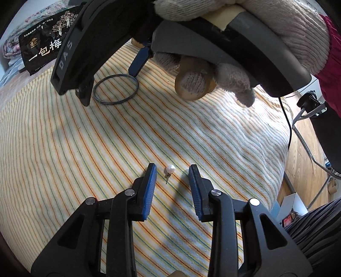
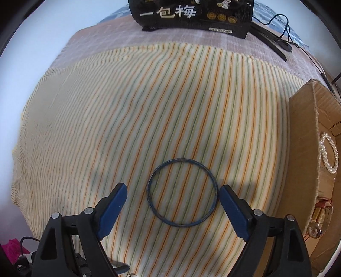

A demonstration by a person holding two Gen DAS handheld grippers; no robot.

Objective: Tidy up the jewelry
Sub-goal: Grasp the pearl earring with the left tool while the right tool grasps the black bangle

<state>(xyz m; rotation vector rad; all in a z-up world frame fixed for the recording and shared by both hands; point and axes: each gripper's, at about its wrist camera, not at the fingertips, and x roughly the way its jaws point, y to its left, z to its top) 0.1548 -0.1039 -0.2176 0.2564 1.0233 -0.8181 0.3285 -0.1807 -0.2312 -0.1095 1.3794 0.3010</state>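
A pearl stud earring [image 1: 169, 170] lies on the striped cloth [image 1: 64, 149], between the tips of my open left gripper [image 1: 172, 170], untouched. A dark blue bangle [image 2: 182, 192] lies flat on the cloth; it also shows in the left wrist view [image 1: 115, 89]. My right gripper [image 2: 173, 189] is open and straddles the bangle's near half, its right finger [image 2: 232, 211] close beside the rim. In the left wrist view the right gripper's blue finger [image 1: 139, 61] hangs just above the bangle, held by a gloved hand [image 1: 234, 32].
A cardboard box [image 2: 302, 132] stands at the right, holding a pearl bracelet [image 2: 329, 155] and a watch [image 2: 320, 215]. A black packet with Chinese lettering [image 2: 191, 15] stands at the far edge. A cable [image 2: 277, 23] lies behind it.
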